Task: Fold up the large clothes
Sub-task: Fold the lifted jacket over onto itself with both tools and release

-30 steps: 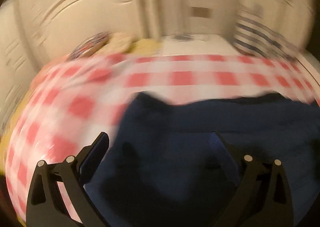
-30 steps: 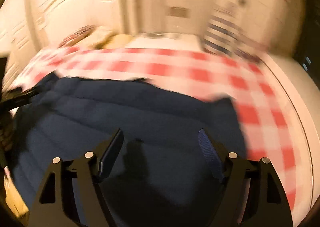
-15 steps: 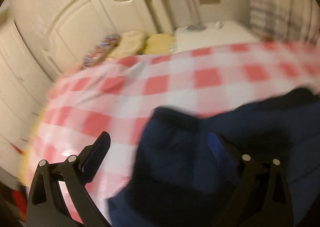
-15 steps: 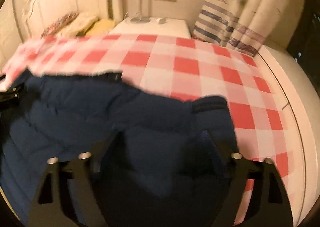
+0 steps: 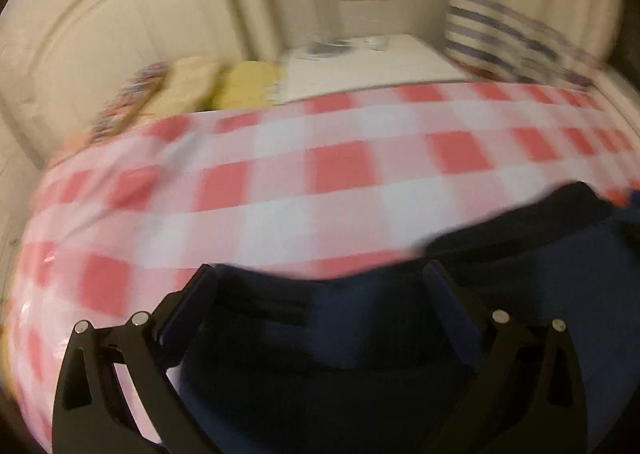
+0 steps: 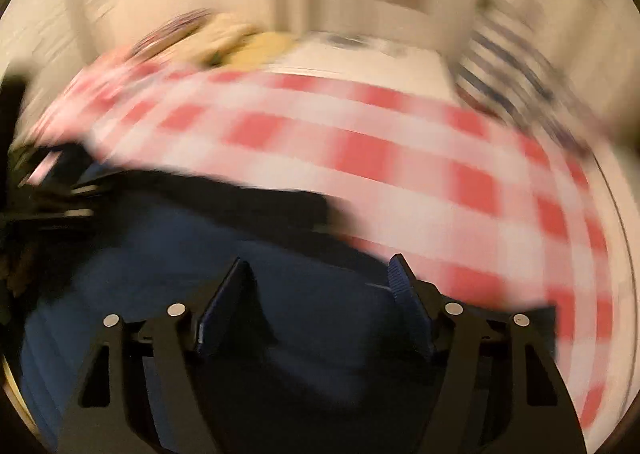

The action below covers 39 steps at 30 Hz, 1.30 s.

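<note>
Navy garment point(image 5: 400, 334) is seen spread on the red-and-white checked bedcover point(image 5: 320, 174), at the near side of the bed, its long axis running left-right across both views. Left gripper point(image 5: 320, 286) is held with jaws apart over the garment's left far corner; the dark hem edge is framed between the fingers, with no pad contact visible. Right gripper point(image 6: 316, 278) is held with jaws apart over the right far corner; its jaws have just been closing, cloth lies under and between them, but no pinch is seen yet. Both frames are blurred, so height above the cloth cannot be told. Each corner is judged nearest to its own-side gripper; the far edge lies just ahead of both fingertips. Pillows point(image 5: 224, 86) sit far left, well apart.
</note>
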Motion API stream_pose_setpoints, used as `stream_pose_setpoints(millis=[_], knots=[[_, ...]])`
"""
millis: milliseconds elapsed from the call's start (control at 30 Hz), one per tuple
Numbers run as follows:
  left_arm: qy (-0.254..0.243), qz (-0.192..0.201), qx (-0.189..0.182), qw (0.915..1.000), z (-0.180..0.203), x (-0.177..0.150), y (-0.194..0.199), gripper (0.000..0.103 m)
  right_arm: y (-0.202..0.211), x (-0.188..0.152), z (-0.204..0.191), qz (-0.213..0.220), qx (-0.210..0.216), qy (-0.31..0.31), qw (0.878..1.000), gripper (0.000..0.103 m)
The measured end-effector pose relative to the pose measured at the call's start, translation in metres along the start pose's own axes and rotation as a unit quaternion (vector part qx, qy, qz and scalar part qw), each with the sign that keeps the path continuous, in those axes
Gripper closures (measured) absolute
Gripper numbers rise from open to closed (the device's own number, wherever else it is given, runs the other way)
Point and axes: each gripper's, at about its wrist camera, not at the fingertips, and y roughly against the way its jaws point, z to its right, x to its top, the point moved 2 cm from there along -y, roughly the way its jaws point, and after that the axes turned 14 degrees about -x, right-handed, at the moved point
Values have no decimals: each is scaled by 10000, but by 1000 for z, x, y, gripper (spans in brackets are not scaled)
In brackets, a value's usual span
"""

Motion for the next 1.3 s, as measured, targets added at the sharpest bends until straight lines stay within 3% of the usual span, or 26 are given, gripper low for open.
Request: stream_pose_setpoints(millis=[33,67,133,200,233,400,533,600,667,733,900,967,1000,1067,1167,1300], knots=[[104,-61,297,9995,-10,-3,-7,2,-6,-5,23,-82,202,-336,9992,33],[353,-155,233,9990,-20,-5,-13,2,-9,-9,35,-124,104,-462,9988,33],[1108,-335,-364,9926,-46,-10,-26,2,-18,-21,63,-172,-182,-812,9964,33],[1306,-354,-457,9897,-53,-12,-28,2,-28,-29,81,-260,77,-1284,9914,33],[1268,-356,-411,9904,-51,-12,-28,2,-31,-32,87,-264,171,-1453,9889,34],[1004,-342,22,9944,-42,-10,-27,2,-33,-29,71,-199,-452,-1006,9937,33],[800,382,843,9925,-36,-12,25,3,-11,-31,76,-252,-598,-1008,9928,31],[645,884,632,9920,-27,-21,67,3,23,-35,76,-60,-585,-1064,9926,20],[352,1052,466,9927,-10,-38,102,3,72,-48,67,464,-346,-821,9949,11],[32,1118,394,9929,8,-63,121,2,107,-68,53,781,-251,-441,9957,11],[-233,408,399,9981,29,-130,100,2,140,-137,16,915,97,240,9955,11],[3,769,178,9969,20,-151,102,2,126,-165,11,678,-66,417,9968,11],[172,787,74,9967,13,-154,103,2,117,-178,16,620,-92,381,9973,10],[284,740,-12,9969,8,-155,103,2,112,-196,44,620,264,-303,9973,9],[170,771,134,9968,12,-157,102,2,117,-216,83,500,-169,-984,9937,9],[135,805,212,9964,15,-157,101,2,135,-248,115,544,-329,-1509,9865,10]])
